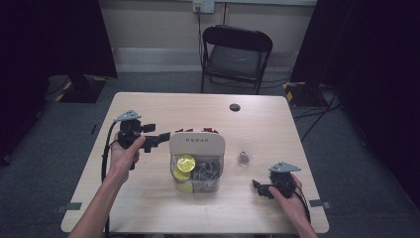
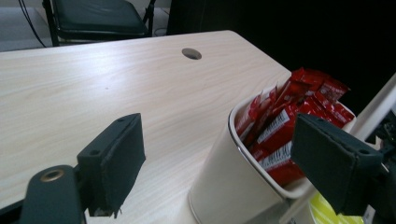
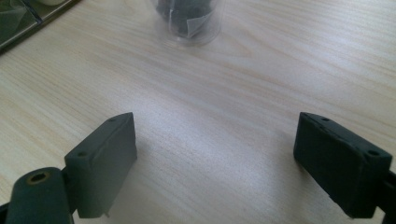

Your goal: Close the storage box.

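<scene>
A white organiser (image 1: 197, 144) stands mid-table, its back compartment full of red sachets (image 1: 196, 130). A clear front section (image 1: 218, 174) of it holds yellow sachets (image 1: 185, 163) and grey ones (image 1: 205, 171). My left gripper (image 1: 163, 137) hovers just left of the organiser, open, with nothing in its jaws. In the left gripper view the left gripper (image 2: 219, 136) faces the white rim (image 2: 233, 122) and the red sachets (image 2: 289, 122). My right gripper (image 1: 256, 186) rests low at the table's right front, open and empty. The right gripper (image 3: 215, 135) points at a clear cup (image 3: 189, 21).
The clear cup (image 1: 245, 151), with something dark inside, stands right of the organiser. A cable hole (image 1: 235, 107) sits near the table's far edge, and a black folding chair (image 1: 235, 54) is behind the table. Bare wood lies left of and in front of the organiser.
</scene>
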A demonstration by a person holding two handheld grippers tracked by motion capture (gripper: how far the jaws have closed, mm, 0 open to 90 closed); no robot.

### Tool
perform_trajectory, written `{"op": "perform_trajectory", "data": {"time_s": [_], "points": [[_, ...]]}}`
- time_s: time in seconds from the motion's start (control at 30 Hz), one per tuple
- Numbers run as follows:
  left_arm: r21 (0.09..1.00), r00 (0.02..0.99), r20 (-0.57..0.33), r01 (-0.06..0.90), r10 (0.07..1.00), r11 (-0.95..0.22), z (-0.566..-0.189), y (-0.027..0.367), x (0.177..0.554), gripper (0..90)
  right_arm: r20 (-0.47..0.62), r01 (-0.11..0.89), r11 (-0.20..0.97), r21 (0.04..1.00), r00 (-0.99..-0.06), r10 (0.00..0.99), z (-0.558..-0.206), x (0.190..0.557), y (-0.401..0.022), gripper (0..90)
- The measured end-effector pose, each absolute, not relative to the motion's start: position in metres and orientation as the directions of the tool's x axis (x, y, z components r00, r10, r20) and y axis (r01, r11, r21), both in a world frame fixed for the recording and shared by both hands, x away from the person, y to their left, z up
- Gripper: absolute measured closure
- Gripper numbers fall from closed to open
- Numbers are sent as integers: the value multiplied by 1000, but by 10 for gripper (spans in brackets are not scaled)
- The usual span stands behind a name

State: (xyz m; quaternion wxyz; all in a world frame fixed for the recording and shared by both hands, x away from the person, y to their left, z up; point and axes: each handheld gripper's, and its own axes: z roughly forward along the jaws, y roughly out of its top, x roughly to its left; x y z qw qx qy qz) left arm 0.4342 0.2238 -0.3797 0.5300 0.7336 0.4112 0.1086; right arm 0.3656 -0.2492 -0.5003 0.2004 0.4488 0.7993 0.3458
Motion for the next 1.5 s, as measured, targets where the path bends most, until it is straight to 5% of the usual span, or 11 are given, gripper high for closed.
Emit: {"op": "perform_trajectory", "data": {"time_s": [1.5], "points": [[867,694,-234,466,681,-177,-371,205,408,189,-8,584,352,731,-508,861,-500,364,-249,128]]}}
